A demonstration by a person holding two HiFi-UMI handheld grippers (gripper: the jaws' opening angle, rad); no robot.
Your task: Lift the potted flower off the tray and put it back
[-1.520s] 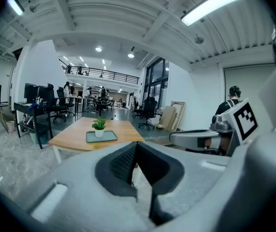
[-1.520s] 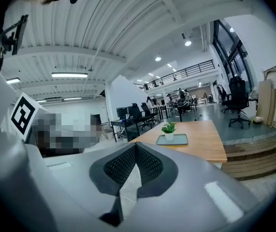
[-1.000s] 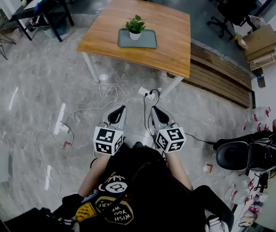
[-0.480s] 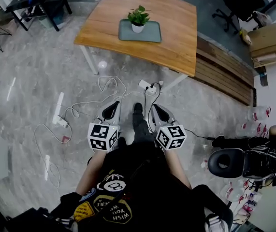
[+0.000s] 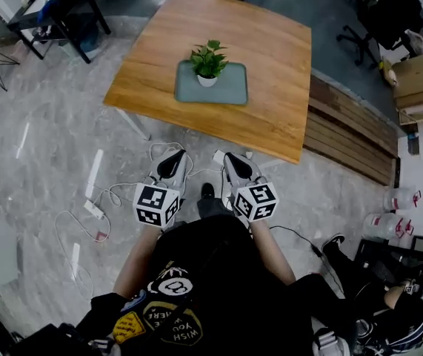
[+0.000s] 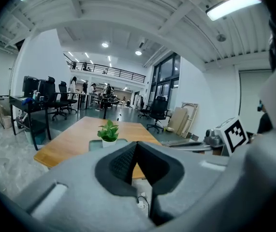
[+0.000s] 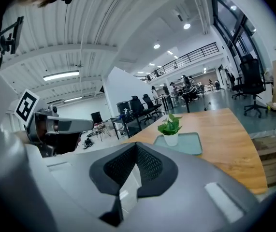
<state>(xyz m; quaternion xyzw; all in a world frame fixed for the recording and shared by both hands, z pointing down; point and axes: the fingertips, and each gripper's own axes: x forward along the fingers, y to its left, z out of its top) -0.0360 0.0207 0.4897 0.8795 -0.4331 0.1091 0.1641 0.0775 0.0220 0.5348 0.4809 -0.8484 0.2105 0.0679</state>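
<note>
A small green potted flower in a white pot stands on a grey-green tray in the middle of a wooden table. My left gripper and right gripper are side by side over the floor, just short of the table's near edge, and both point at it. Each is shut with nothing in it. From the left gripper view, the flower shows above the shut left gripper. The right gripper view has the flower and tray beyond the shut right gripper.
White cables and a power strip lie on the marble floor before the table. A low slatted wooden bench runs along the table's right side. Office chairs and a dark desk stand behind. Water bottles and a seated person are at the right.
The person has walked toward the table, so both grippers have moved forward together and the table and flower are nearer. Both grippers stay shut.
</note>
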